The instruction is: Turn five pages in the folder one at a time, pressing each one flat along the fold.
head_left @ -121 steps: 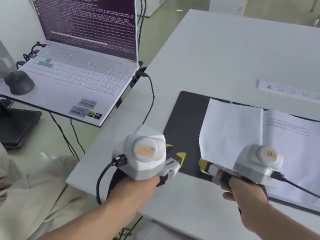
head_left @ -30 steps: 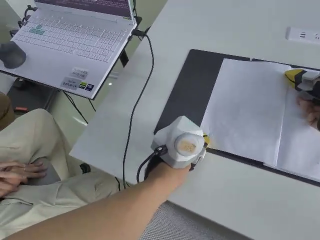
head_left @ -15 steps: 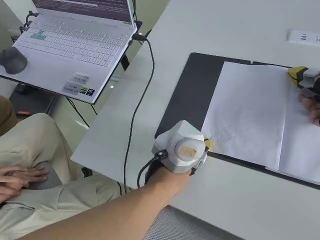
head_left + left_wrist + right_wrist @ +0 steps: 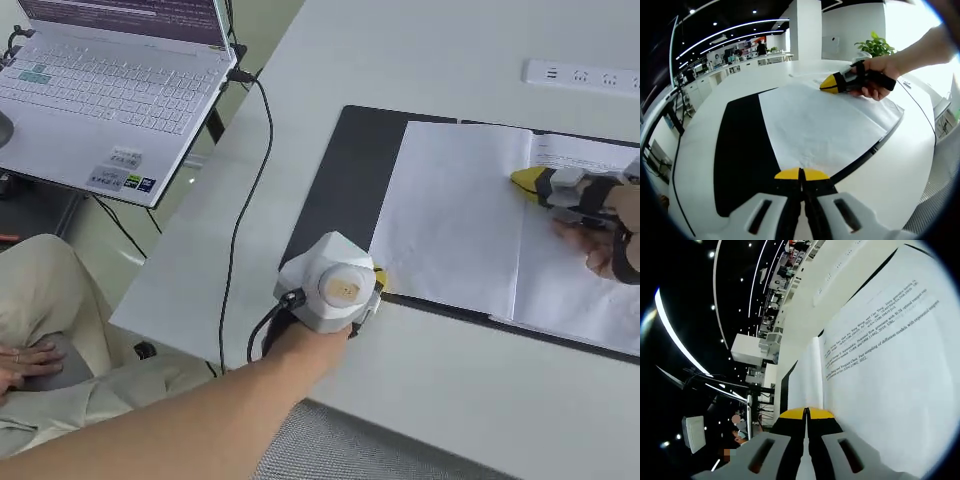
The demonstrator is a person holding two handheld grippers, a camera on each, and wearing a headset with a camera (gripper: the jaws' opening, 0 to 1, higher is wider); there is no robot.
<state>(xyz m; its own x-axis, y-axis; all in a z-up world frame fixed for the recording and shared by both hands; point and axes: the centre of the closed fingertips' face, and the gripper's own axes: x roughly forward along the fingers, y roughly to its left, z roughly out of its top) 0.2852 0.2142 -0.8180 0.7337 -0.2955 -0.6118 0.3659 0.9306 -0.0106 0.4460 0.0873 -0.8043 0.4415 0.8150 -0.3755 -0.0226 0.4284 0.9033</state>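
Note:
The black folder (image 4: 340, 200) lies open on the white table. A blank turned page (image 4: 450, 215) rests flat on its left half, and a printed page (image 4: 580, 290) on the right. My left gripper (image 4: 375, 280) is shut, with its yellow tips on the near left corner of the blank page (image 4: 815, 120). My right gripper (image 4: 520, 180) is shut too, its tips pressed on the paper at the fold, near the far end. In the right gripper view, my right gripper (image 4: 806, 412) touches the printed page (image 4: 880, 340) beside the fold. The left gripper view has my left gripper (image 4: 801, 173) at the page's edge.
An open laptop (image 4: 100, 90) stands on a lower stand at the far left, and its cable (image 4: 250, 200) runs down past the table's edge. A white power strip (image 4: 580, 77) lies behind the folder. The table edge runs just in front of the folder.
Four seconds ago the page bowed upward with both grippers at its near edge. It now lies flat. The right gripper went to the fold's far end and has slid a little nearer.

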